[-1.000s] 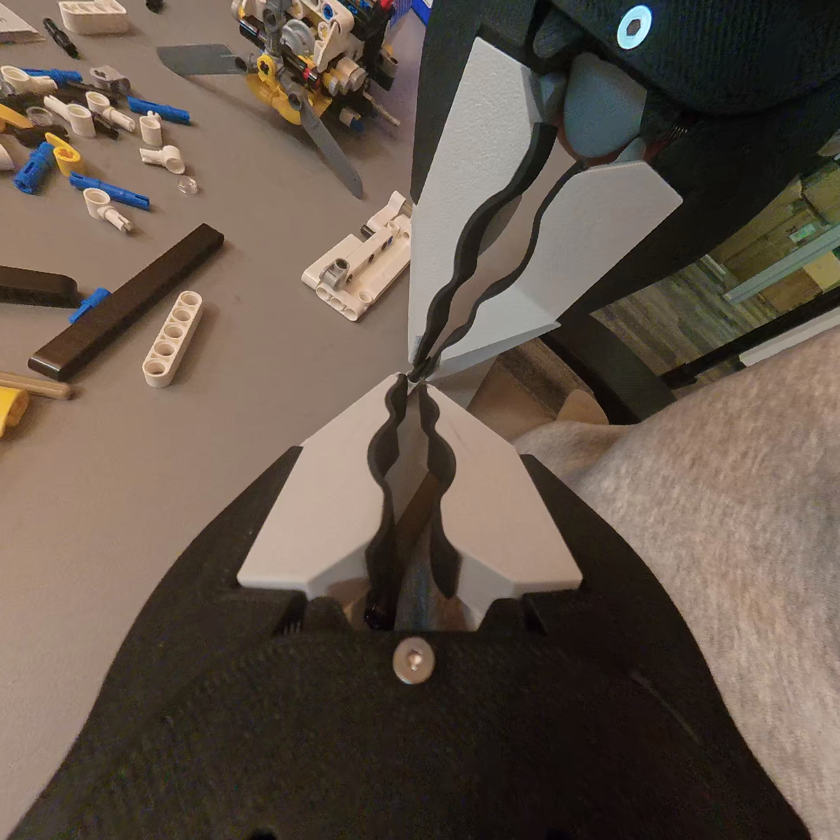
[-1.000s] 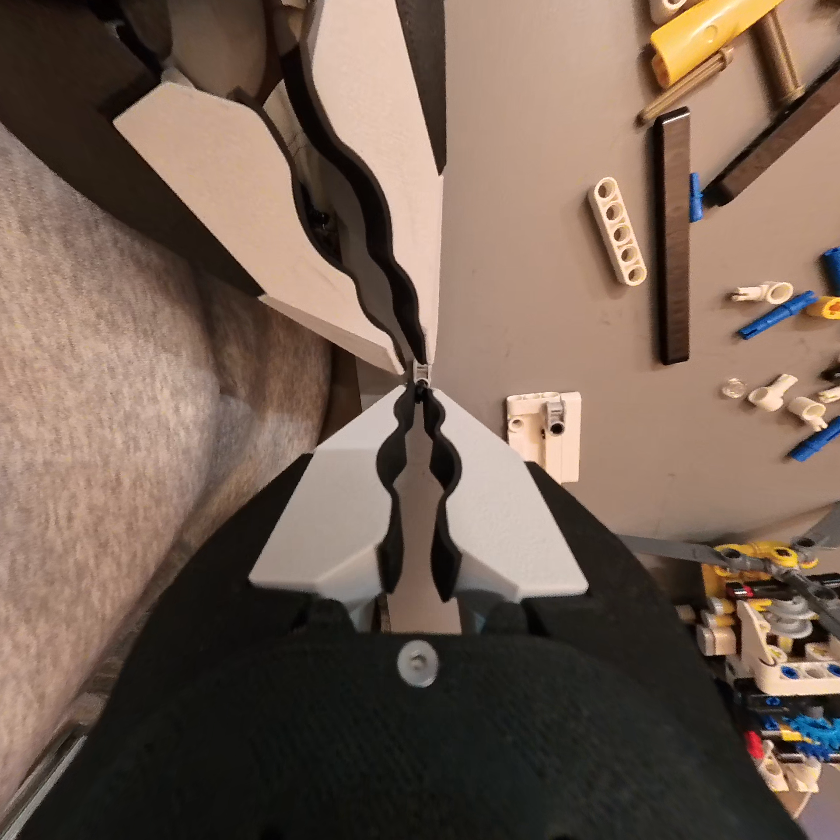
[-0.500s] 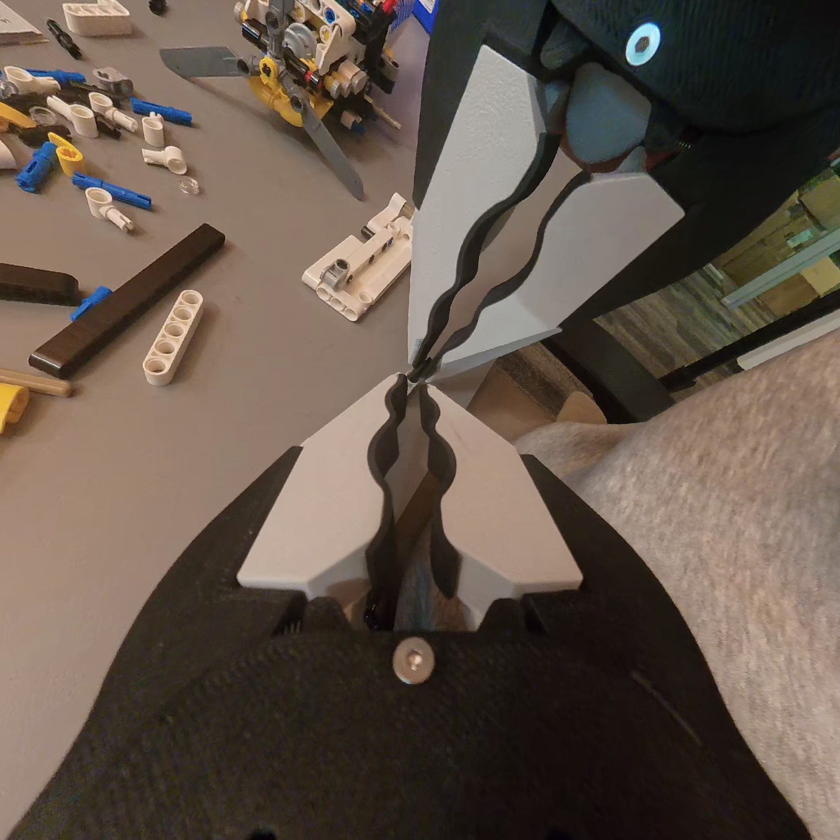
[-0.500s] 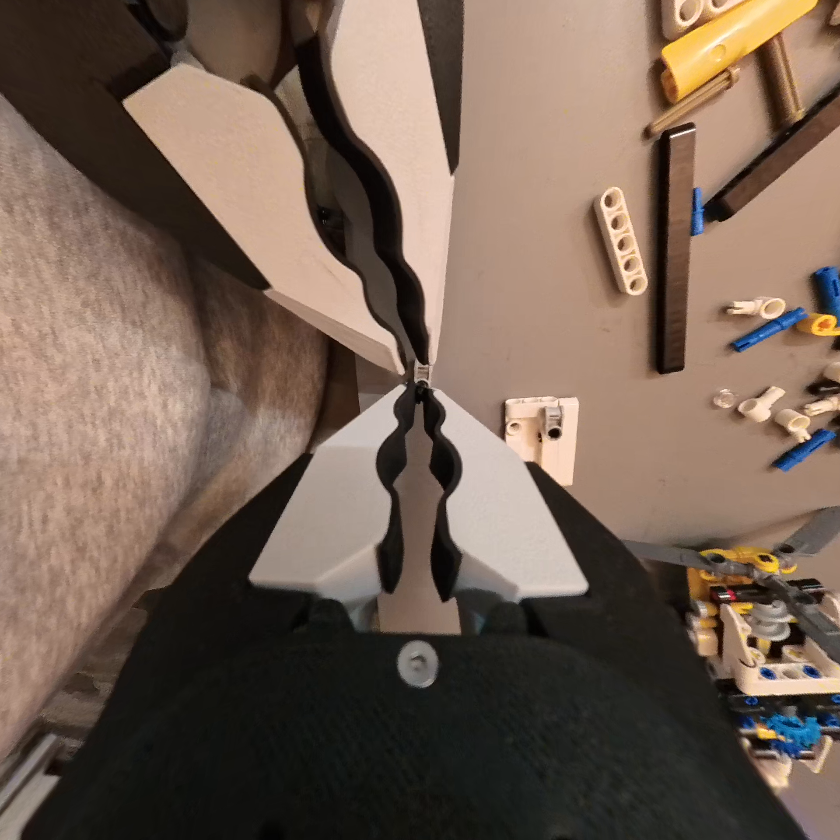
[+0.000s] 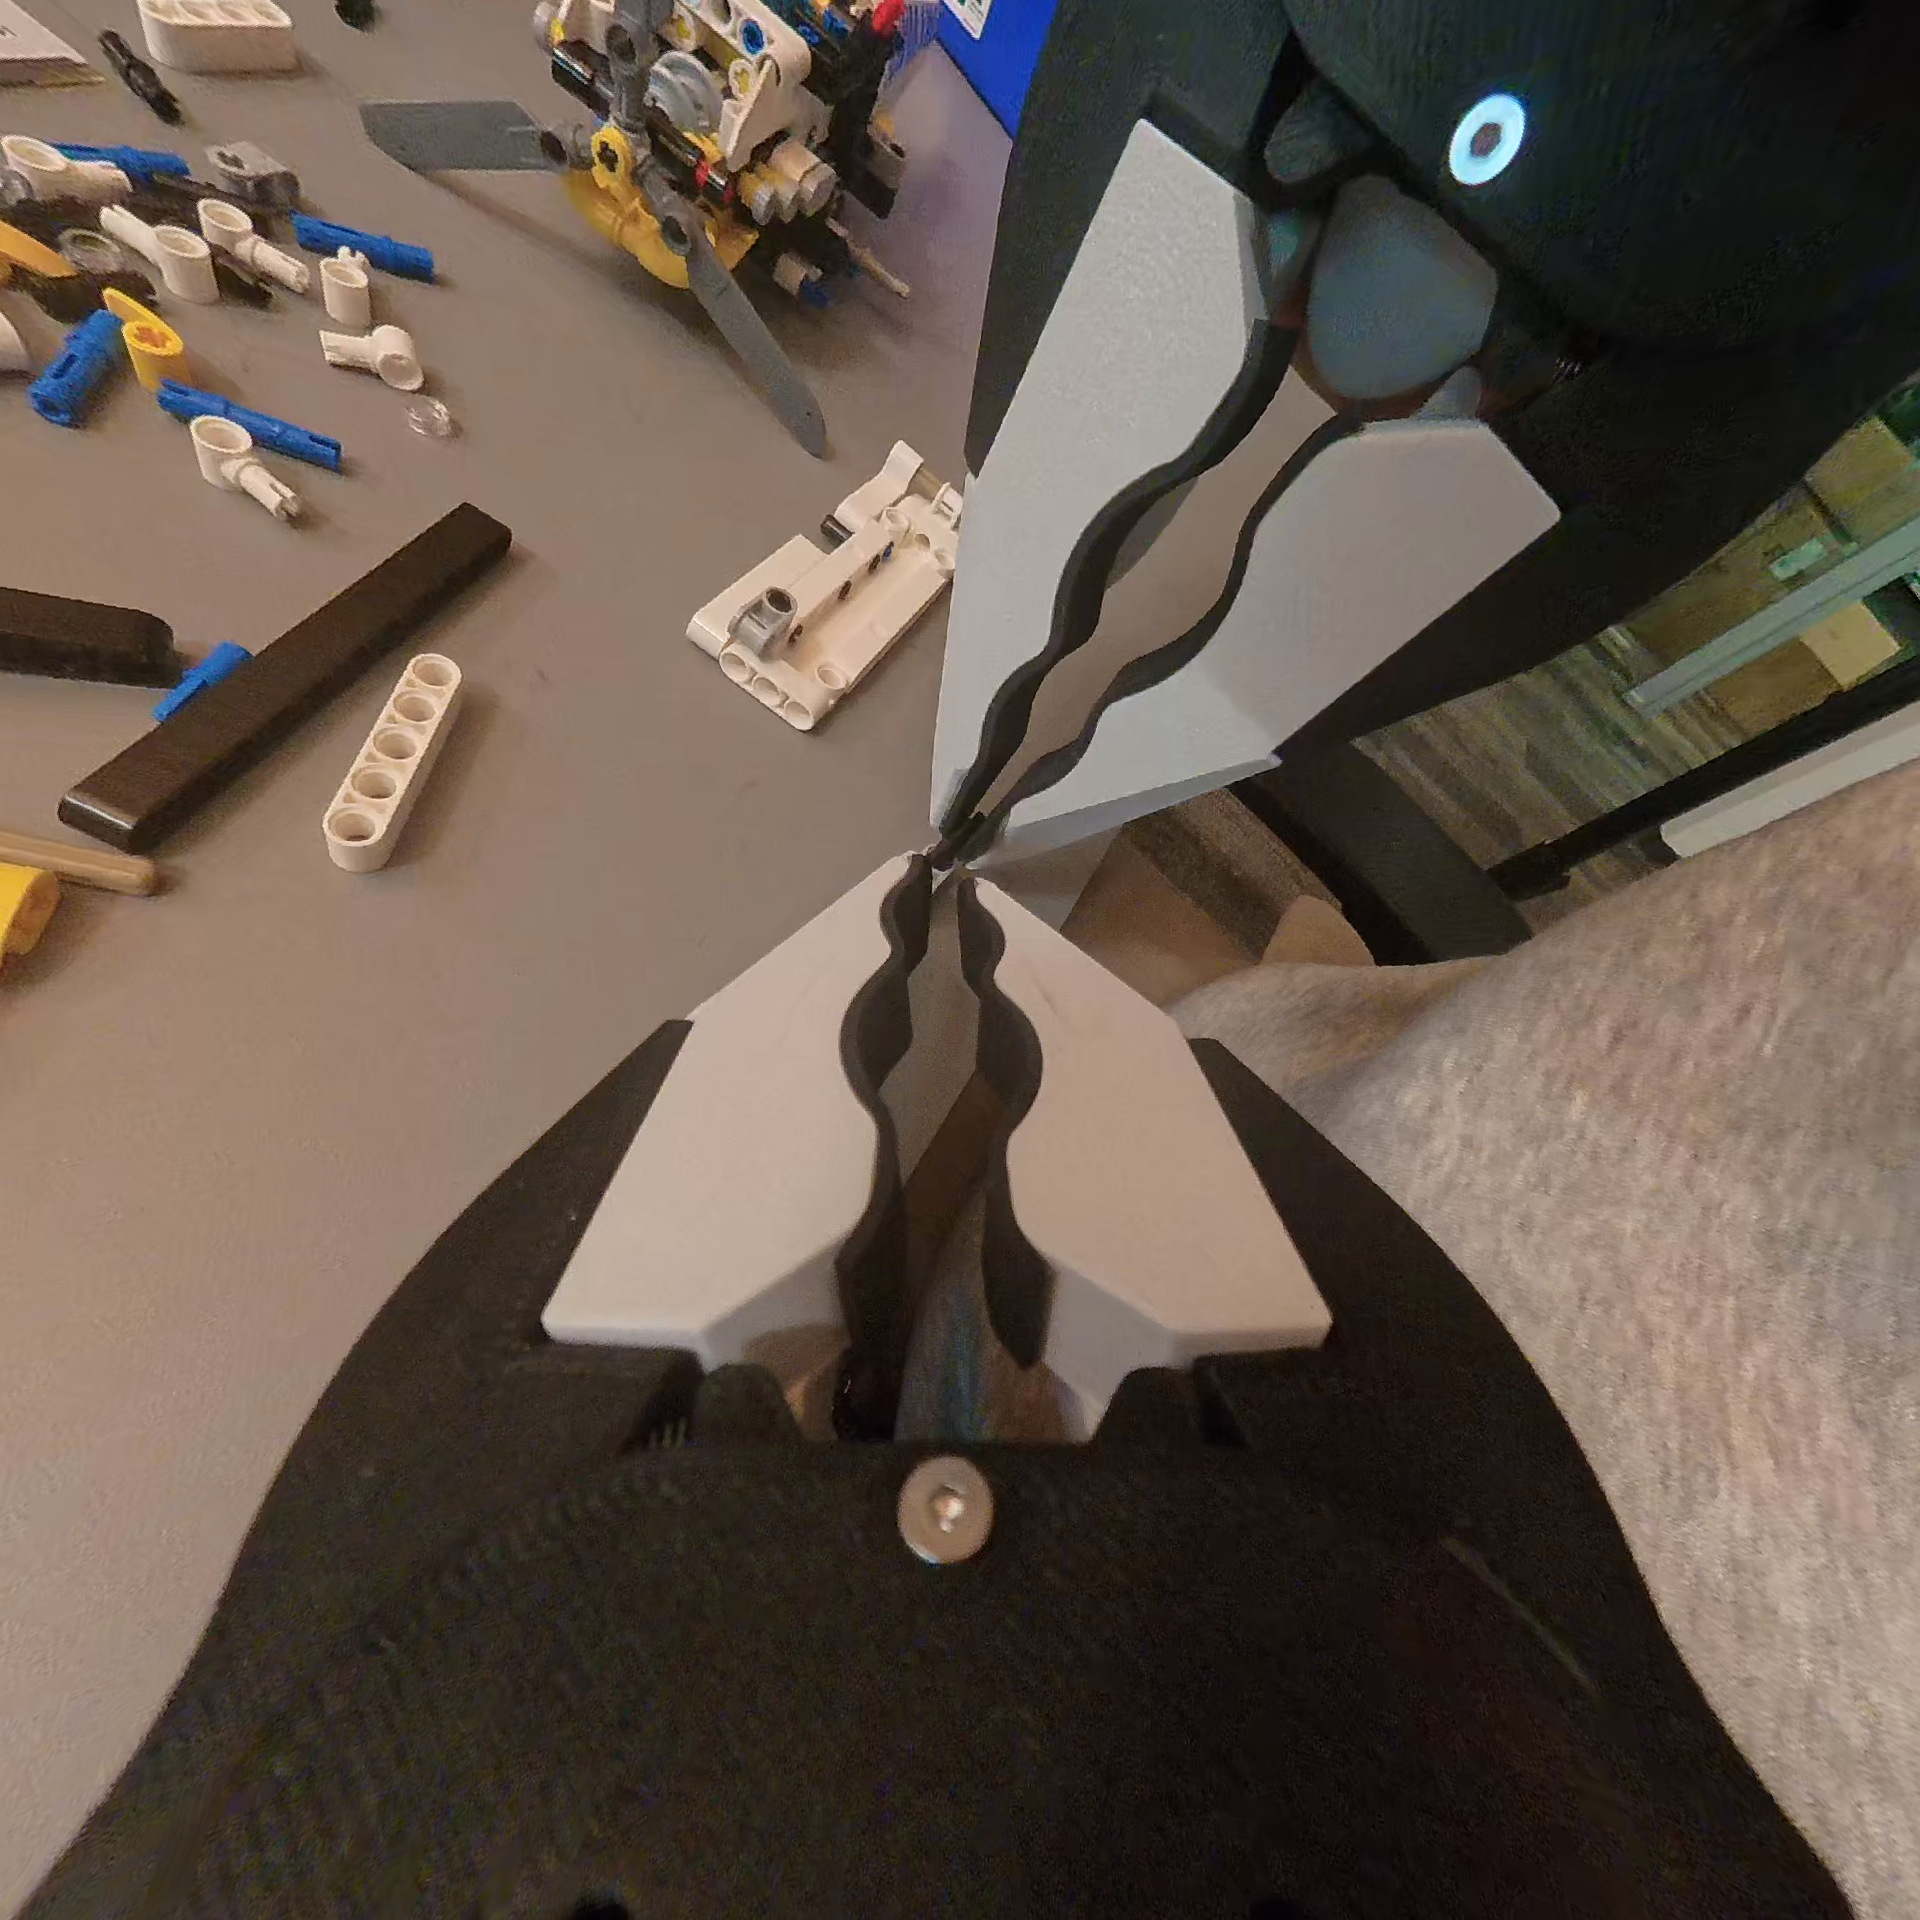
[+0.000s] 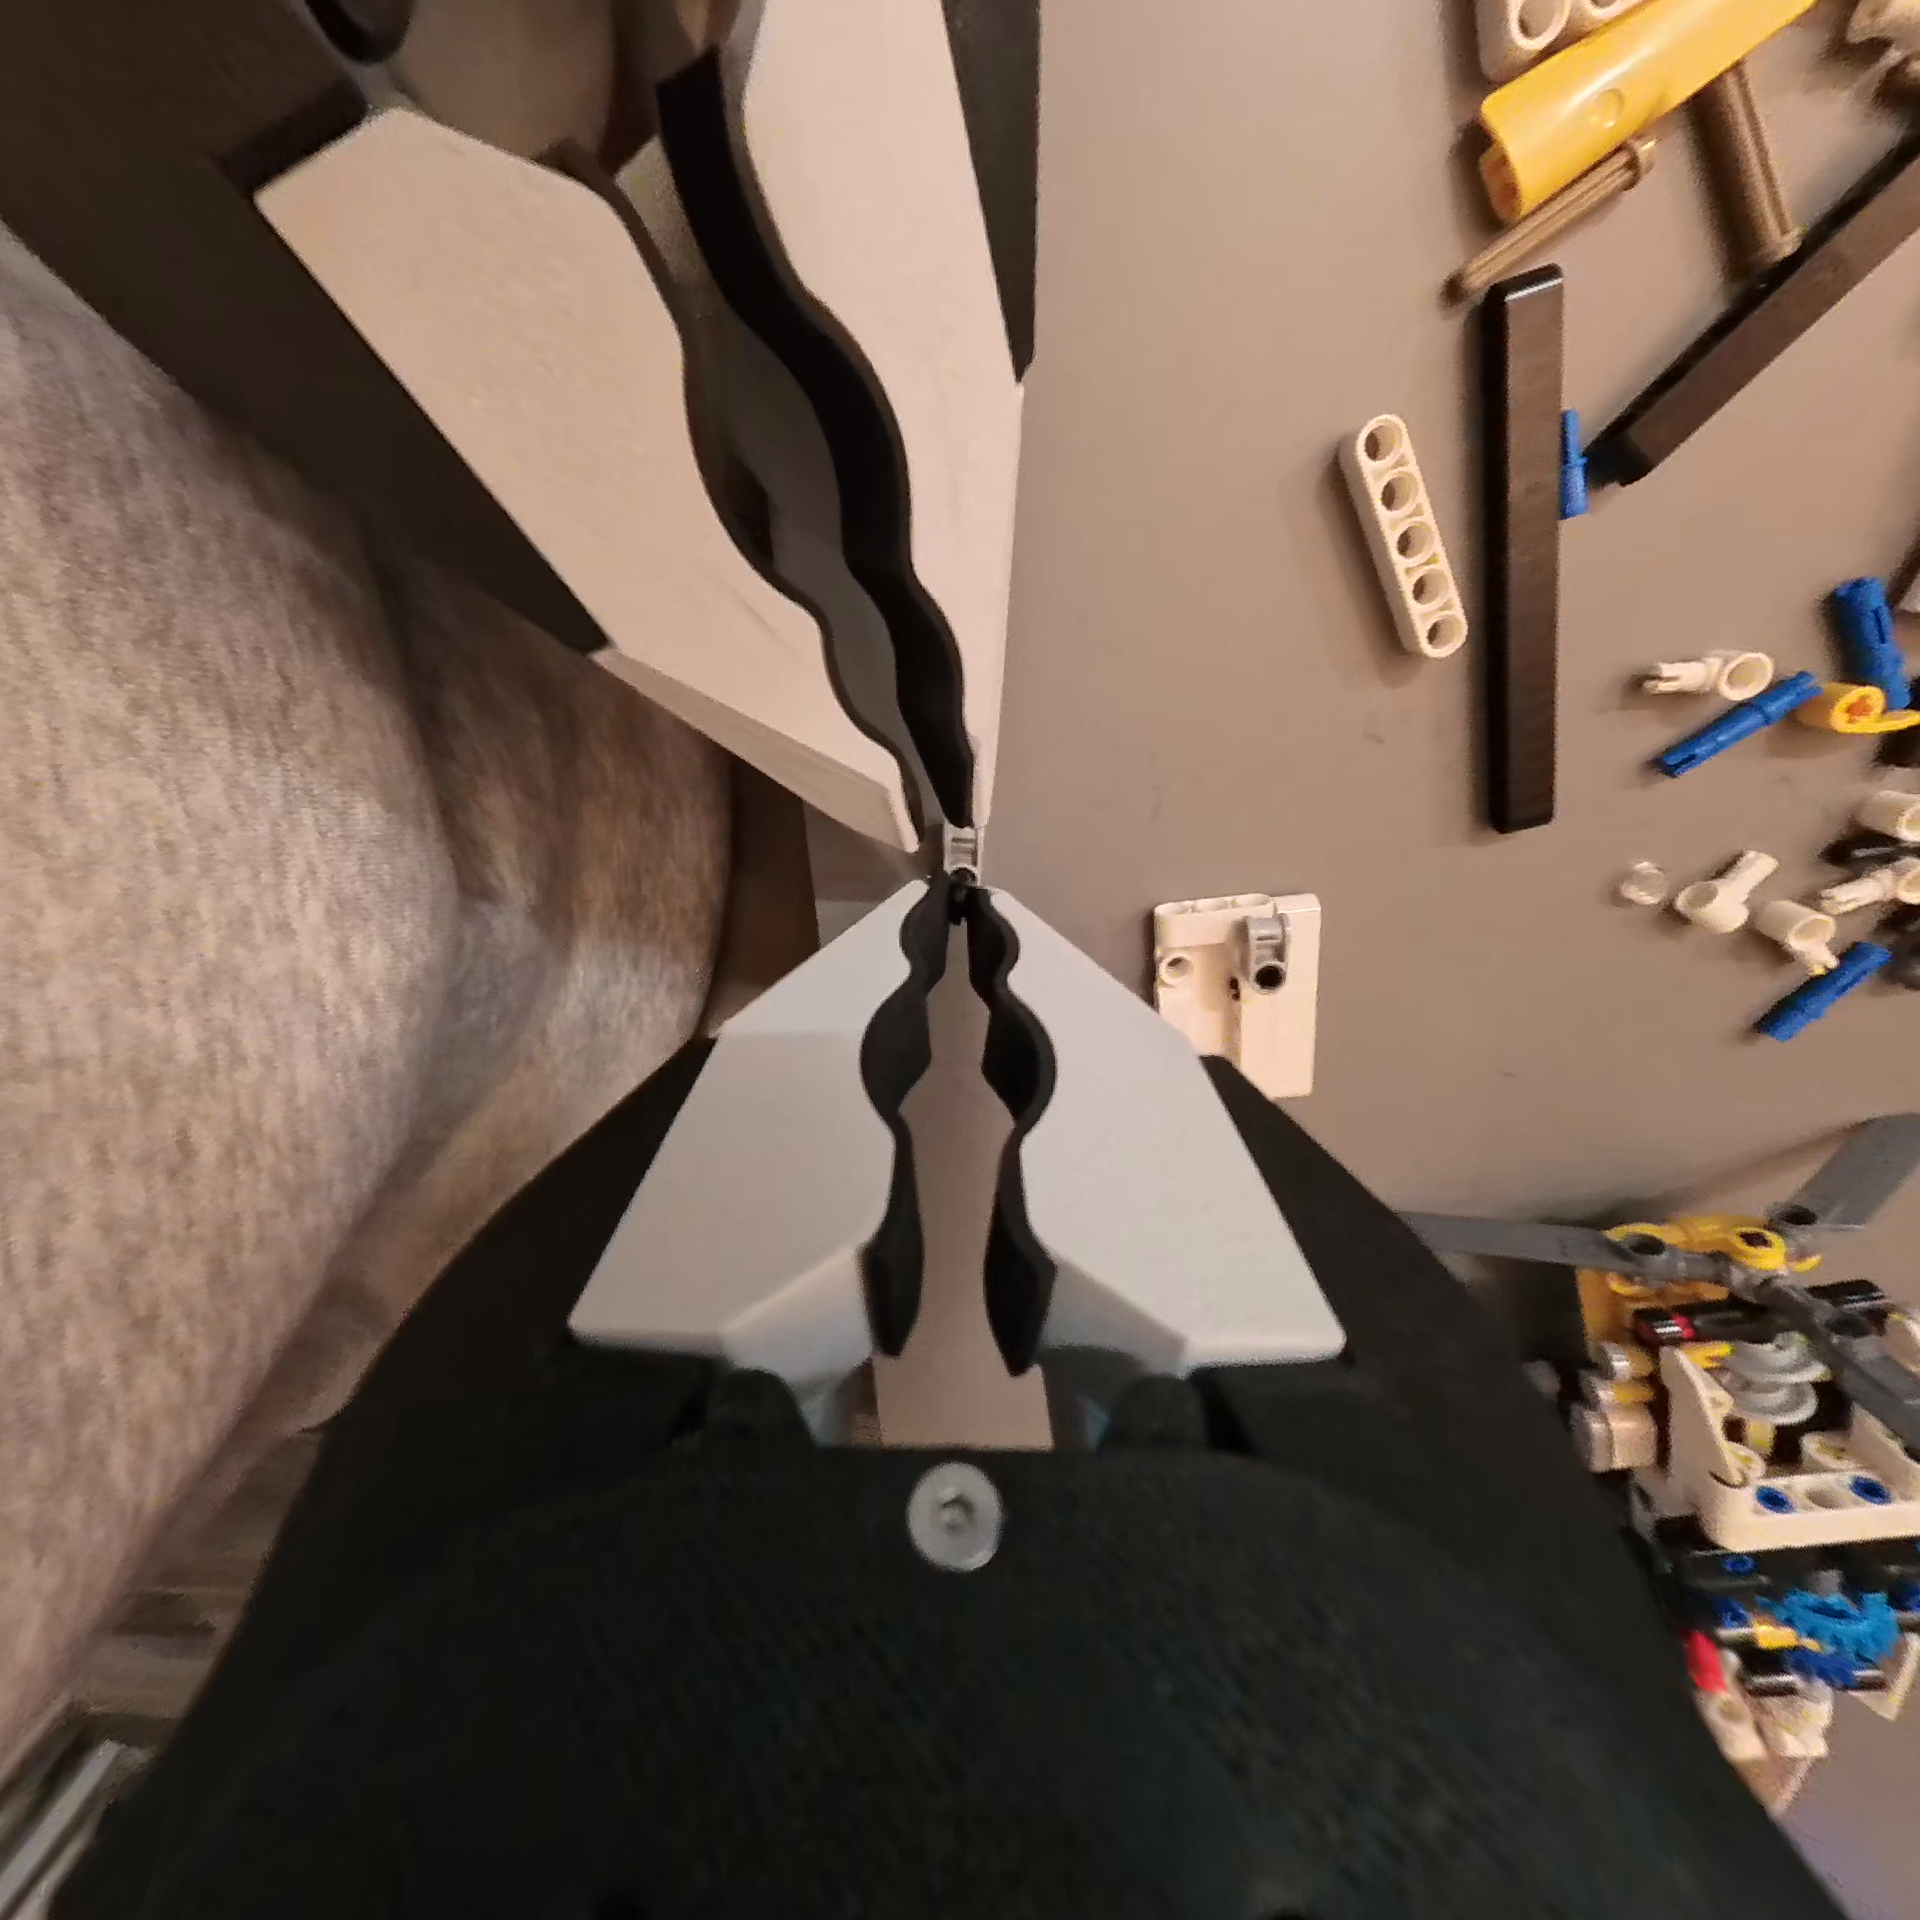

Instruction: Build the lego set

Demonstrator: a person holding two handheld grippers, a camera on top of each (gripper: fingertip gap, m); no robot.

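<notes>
No writing can be read — the booklet corner [image 5: 36, 47] is too blurred.

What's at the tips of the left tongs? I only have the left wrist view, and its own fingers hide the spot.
Observer: In the right wrist view, the left tongs pinch a small light grey piece.
Operator: Touching the right tongs?
Observer: Its near end meets a small dark piece held in the right tongs. I can't tell whether the two are joined.
Operator: And the yellow bit at my left edge?
Observer: It's a long yellow tube lying on the table beside a tan rod.
</notes>
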